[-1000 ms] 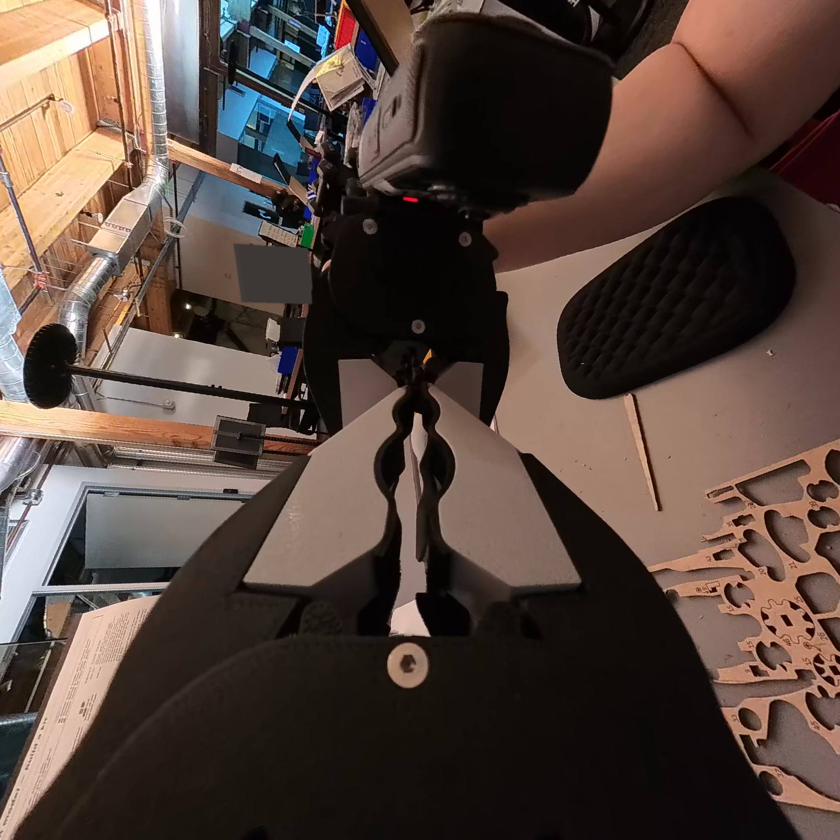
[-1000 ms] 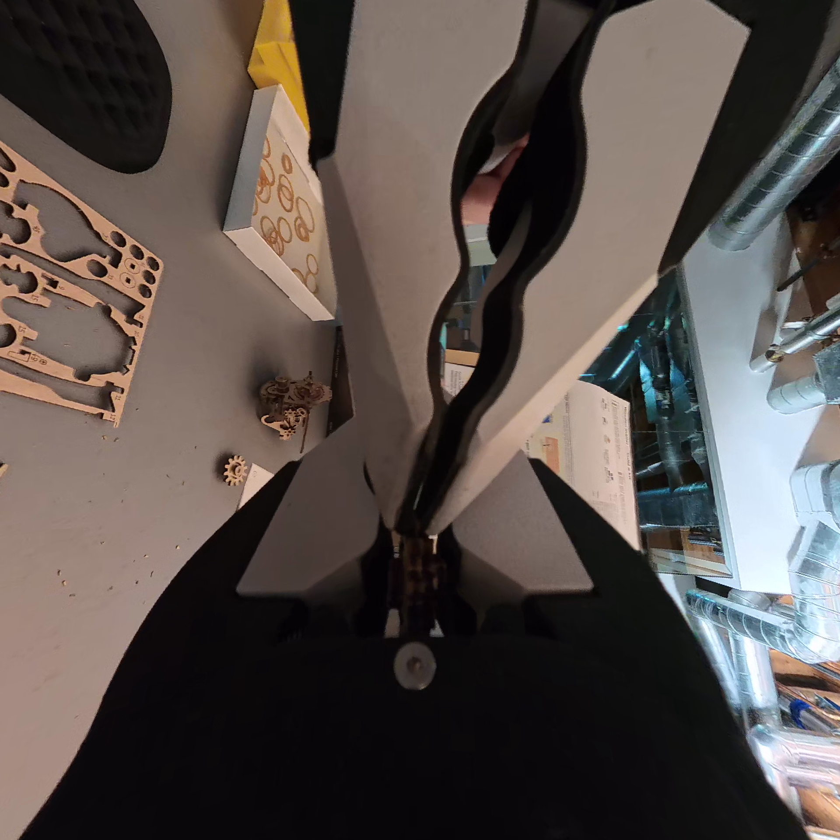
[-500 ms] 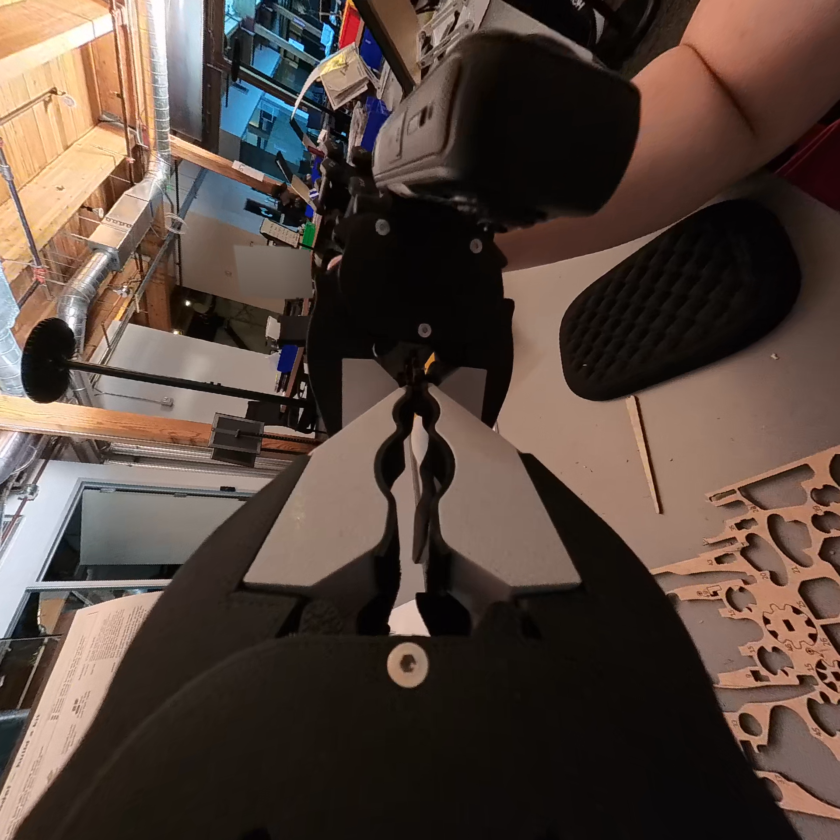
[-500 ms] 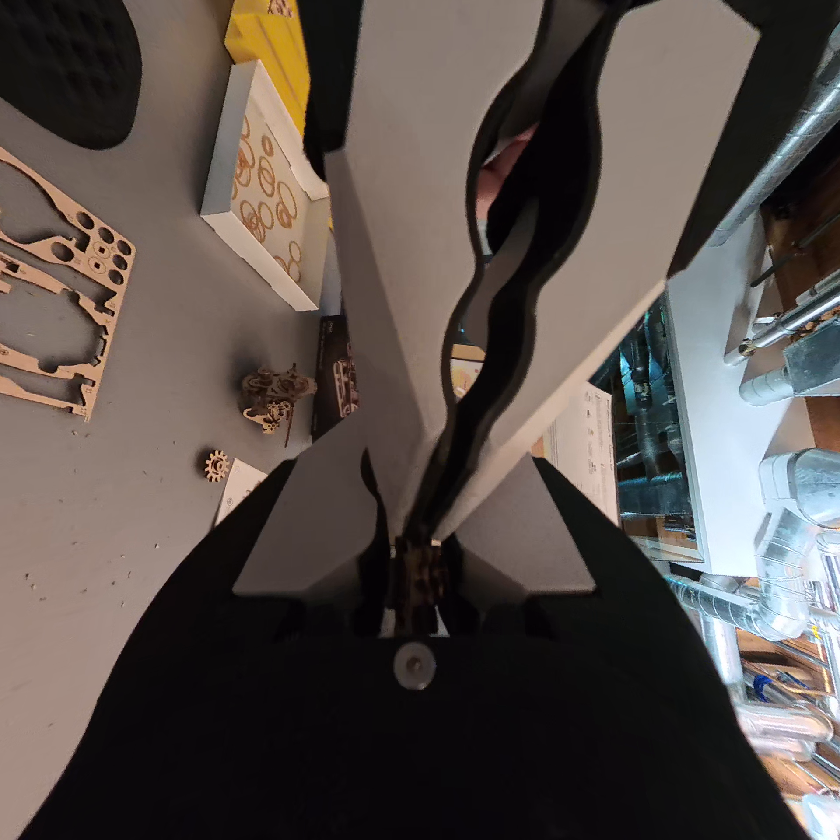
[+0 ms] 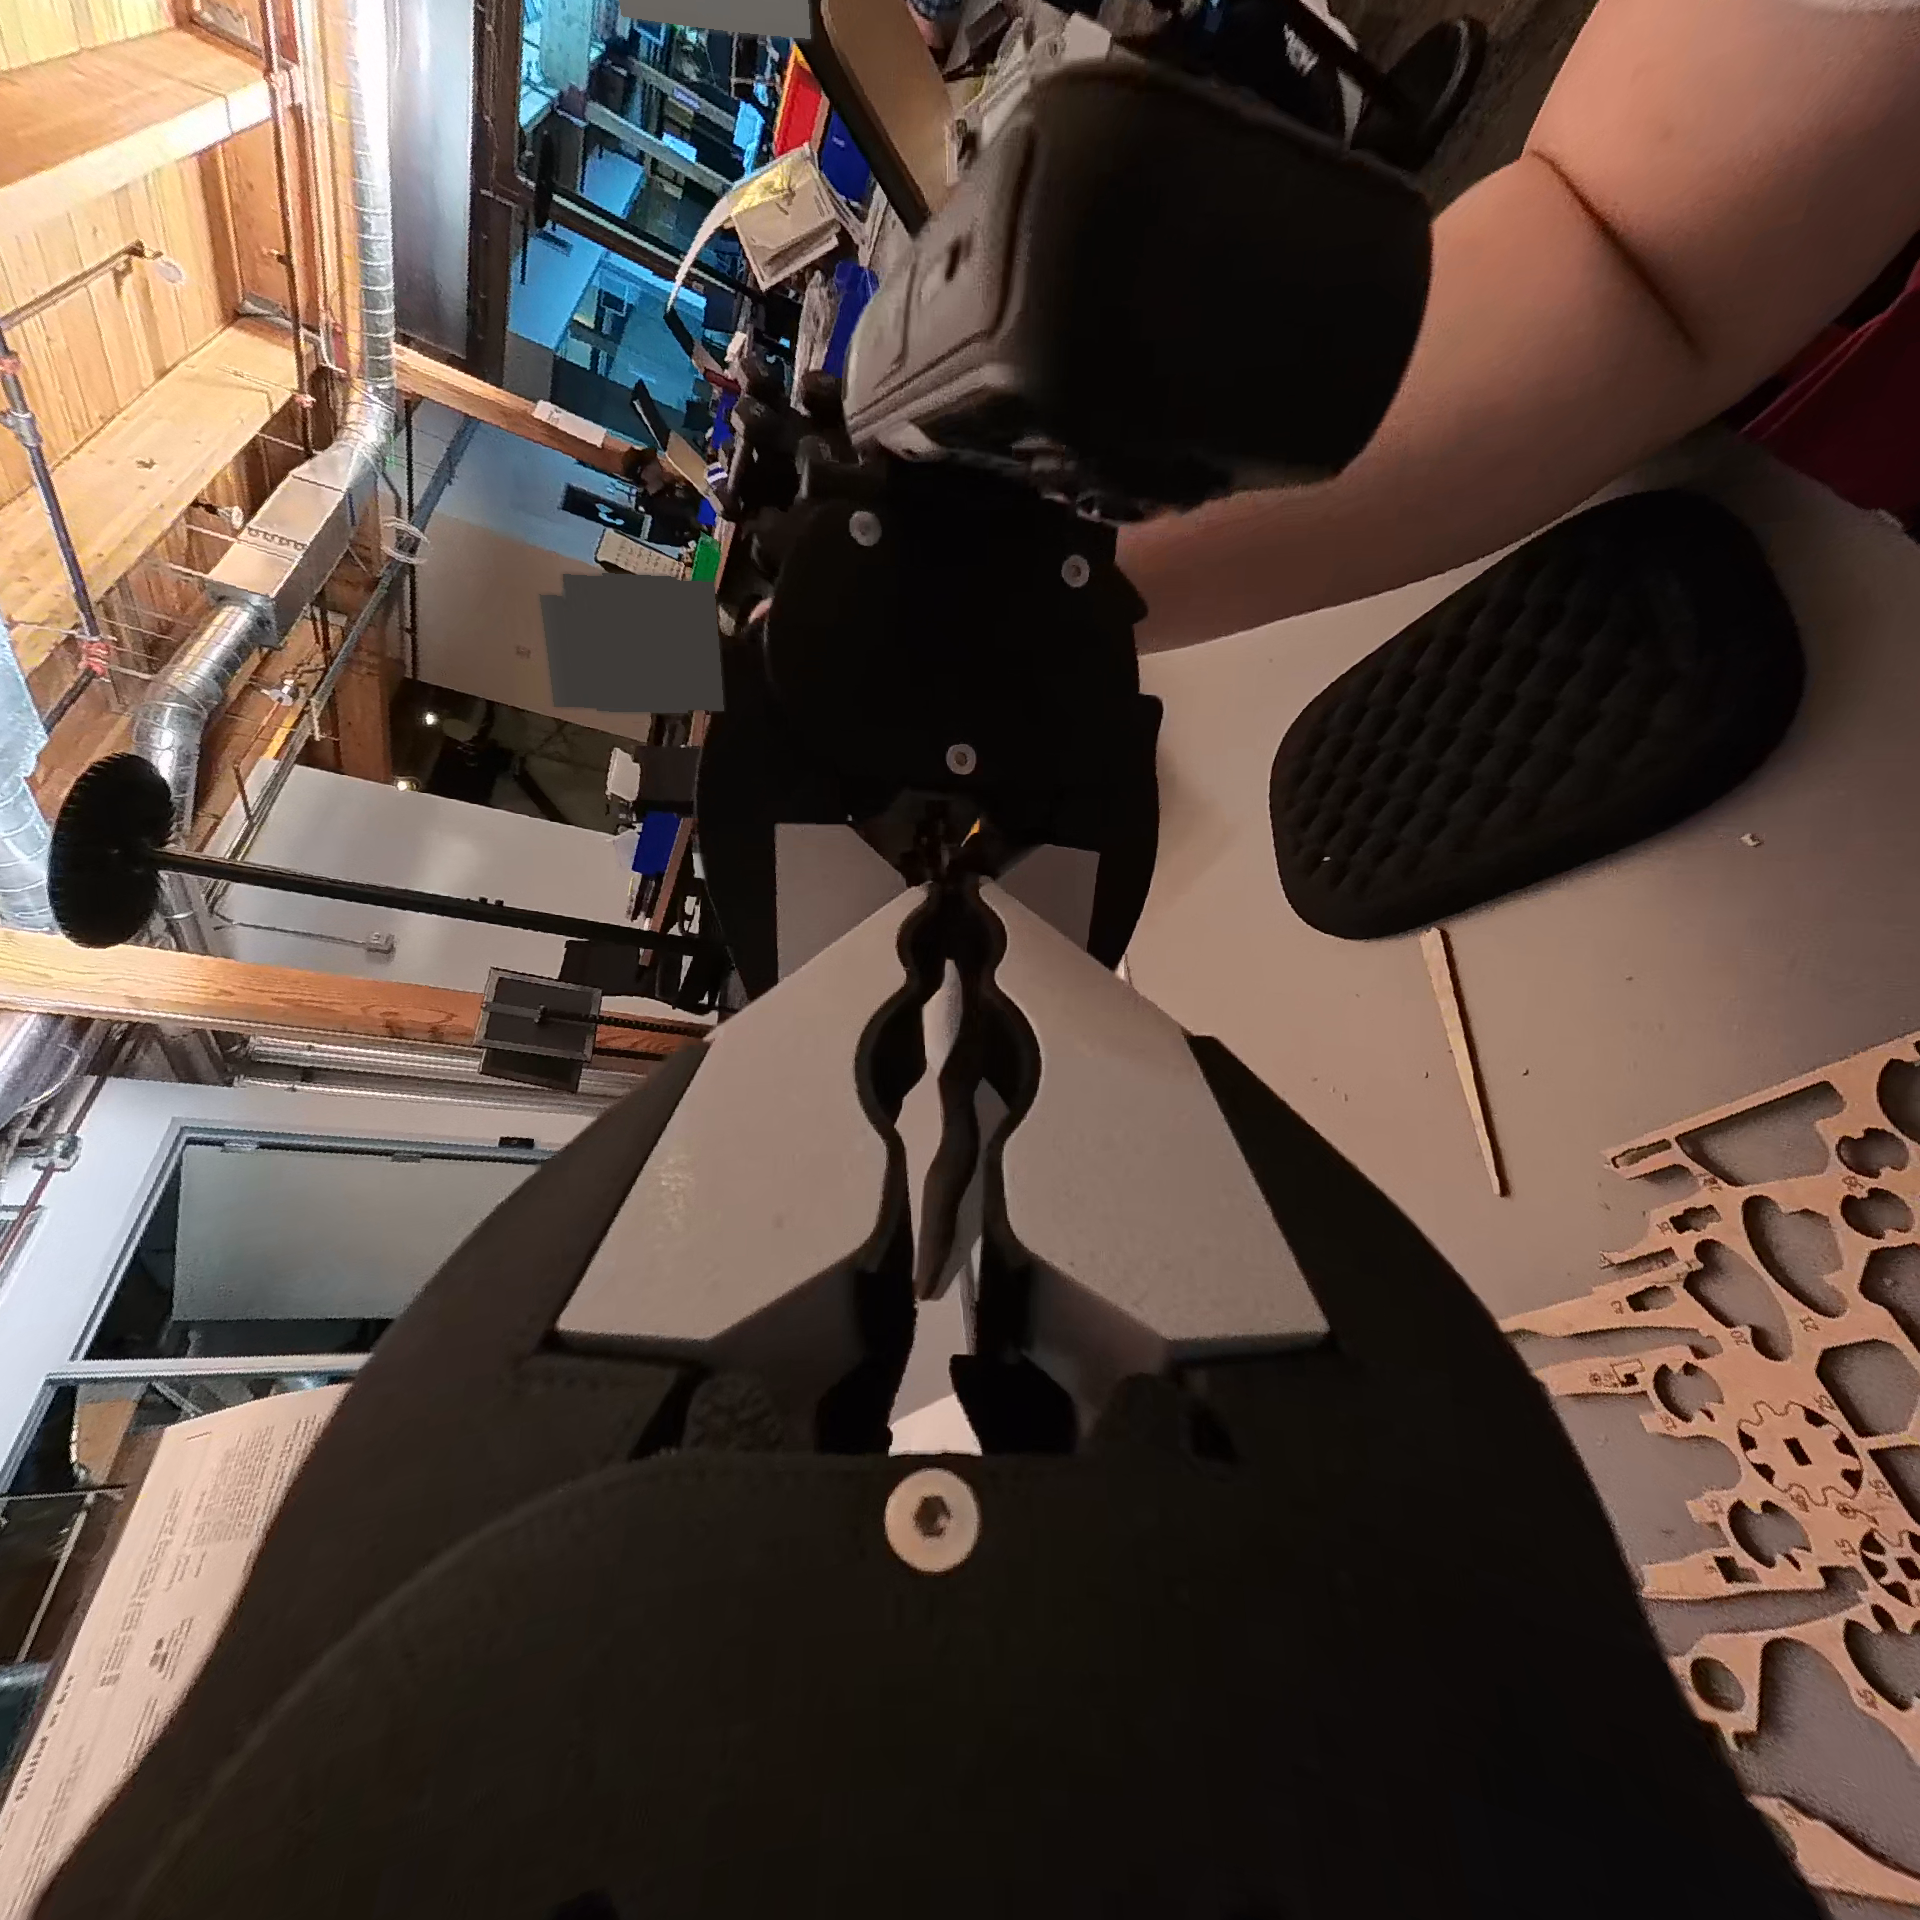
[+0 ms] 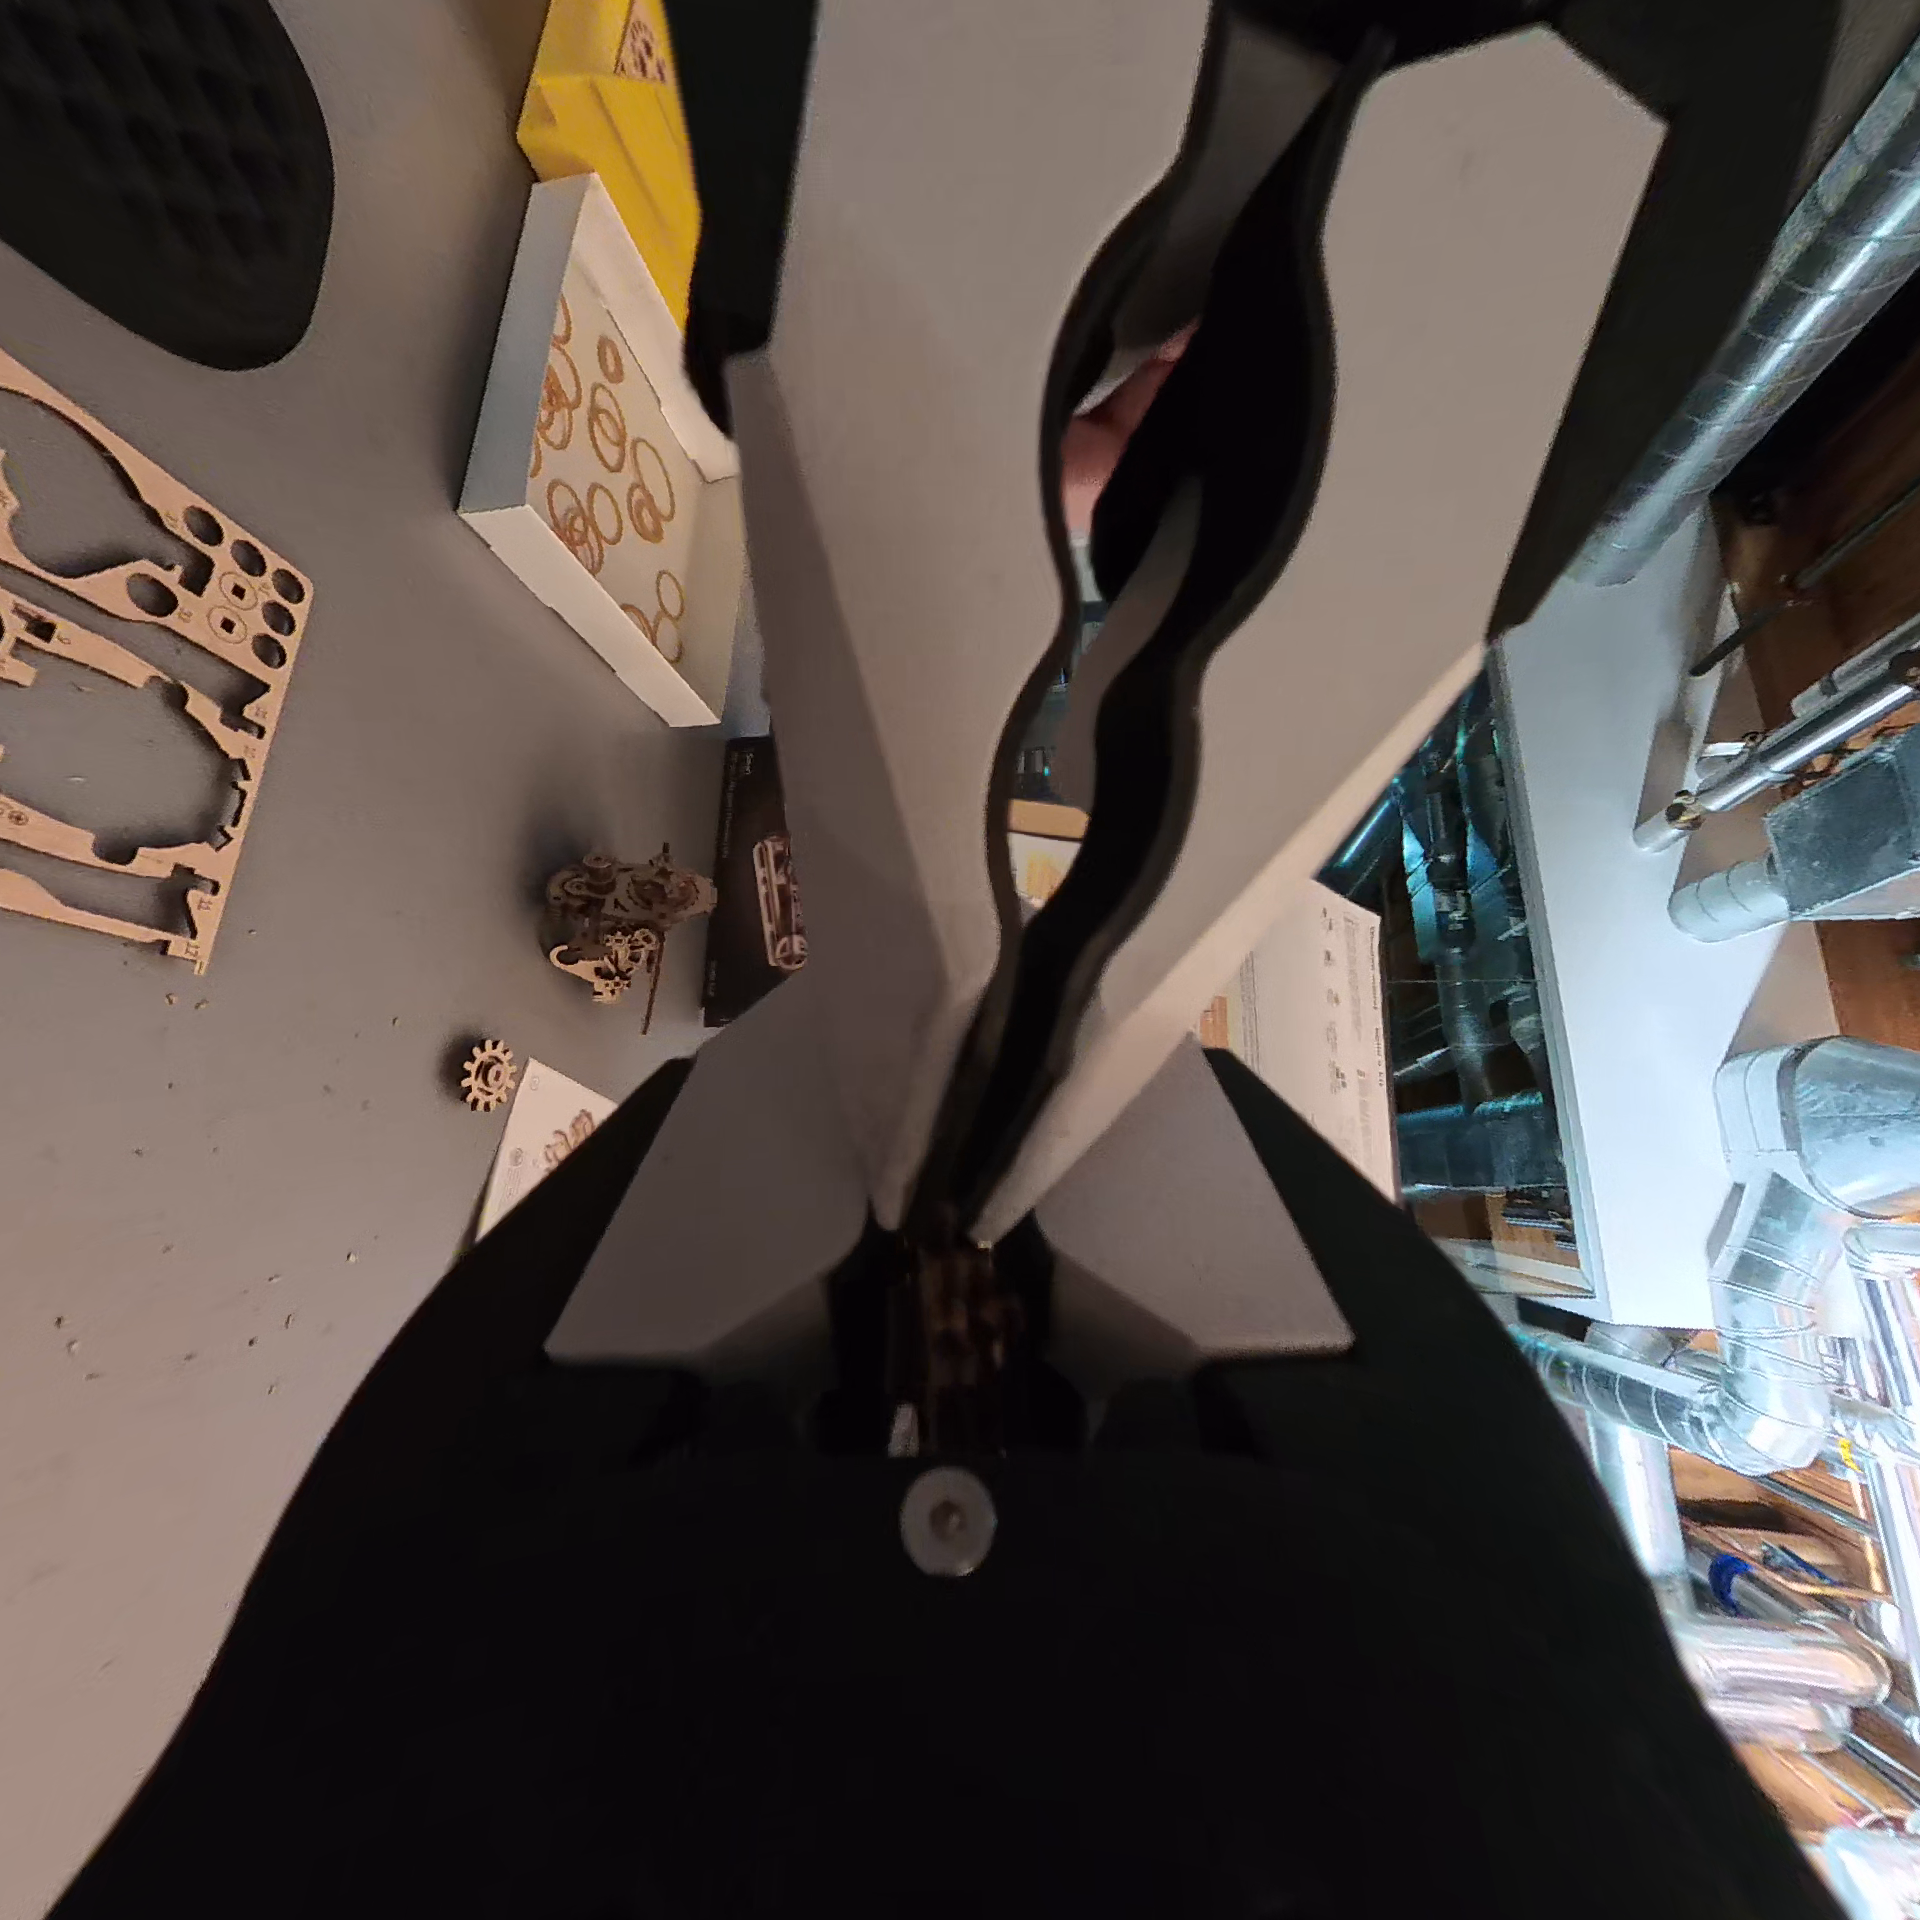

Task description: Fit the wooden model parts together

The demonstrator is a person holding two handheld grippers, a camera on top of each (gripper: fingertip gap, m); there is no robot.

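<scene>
My right gripper is shut on a small dark wooden part that sits deep between its fingers. Its fingertips are hidden under the left gripper. My left gripper is shut and faces the right one. It lies over the right fingers, and in the right wrist view its tips press against the wooden part. I cannot tell whether they pinch anything. A partly built wooden model and a loose gear lie on the grey table.
Cut-out wooden sheets lie flat. Also on the table are a black pad, a thin stick, a white box of rings, a yellow box and instruction sheets. A person's forearm reaches over the table. The left gripper's tips are roughly 9 centimetres from the right gripper's. The left gripper is farther from the partly built wooden model, some 35 centimetres, than the right, some 25 centimetres.
Both grippers stay shut and pressed together. The right gripper has shifted and tilted slightly against the left one. Nothing on the table has moved.
</scene>
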